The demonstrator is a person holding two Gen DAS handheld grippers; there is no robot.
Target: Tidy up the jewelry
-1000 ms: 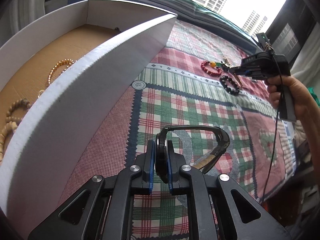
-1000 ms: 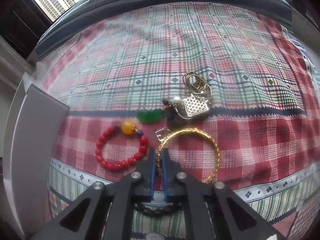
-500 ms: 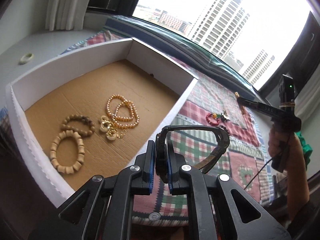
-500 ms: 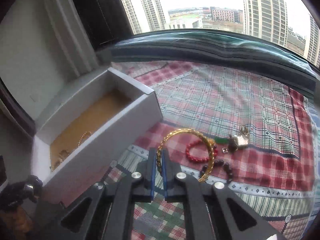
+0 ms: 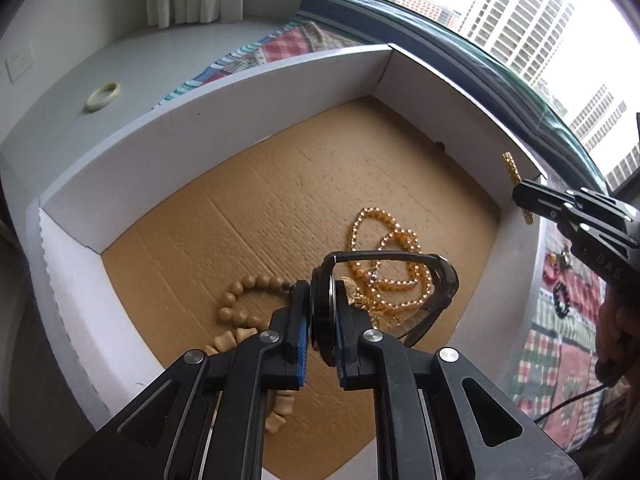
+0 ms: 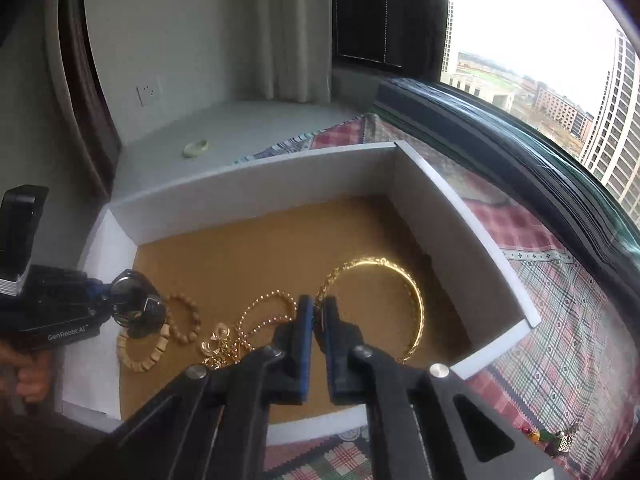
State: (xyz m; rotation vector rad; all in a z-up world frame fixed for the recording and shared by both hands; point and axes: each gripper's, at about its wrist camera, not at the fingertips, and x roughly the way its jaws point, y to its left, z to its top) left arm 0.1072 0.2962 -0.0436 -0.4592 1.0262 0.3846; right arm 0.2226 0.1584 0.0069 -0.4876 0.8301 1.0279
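Note:
My left gripper (image 5: 322,320) is shut on a black wristwatch (image 5: 436,292), which hangs over the brown floor of the white box (image 5: 224,120). My right gripper (image 6: 318,320) is shut on a gold bangle (image 6: 400,272) above the box's right half. In the box lie a gold bead necklace (image 5: 384,248), wooden bead bracelets (image 5: 236,300) and a small gold piece (image 6: 218,340). From the right wrist view the left gripper (image 6: 104,296) with the watch (image 6: 136,308) is at the left, above the wooden bracelets (image 6: 140,356). The left wrist view shows the right gripper (image 5: 520,200) over the box's right wall, the bangle (image 5: 512,168) edge-on.
A pale ring (image 5: 103,96) lies on the grey ledge behind the box. On the checked cloth to the right of the box remain a red bracelet (image 5: 550,272), a black bead bracelet (image 5: 560,304) and small charms (image 6: 556,438). A window runs along the far side.
Both grippers have lifted their pieces off the cloth and carried them left over the box. The right one rolled as it came; the watch and the bangle stay gripped.

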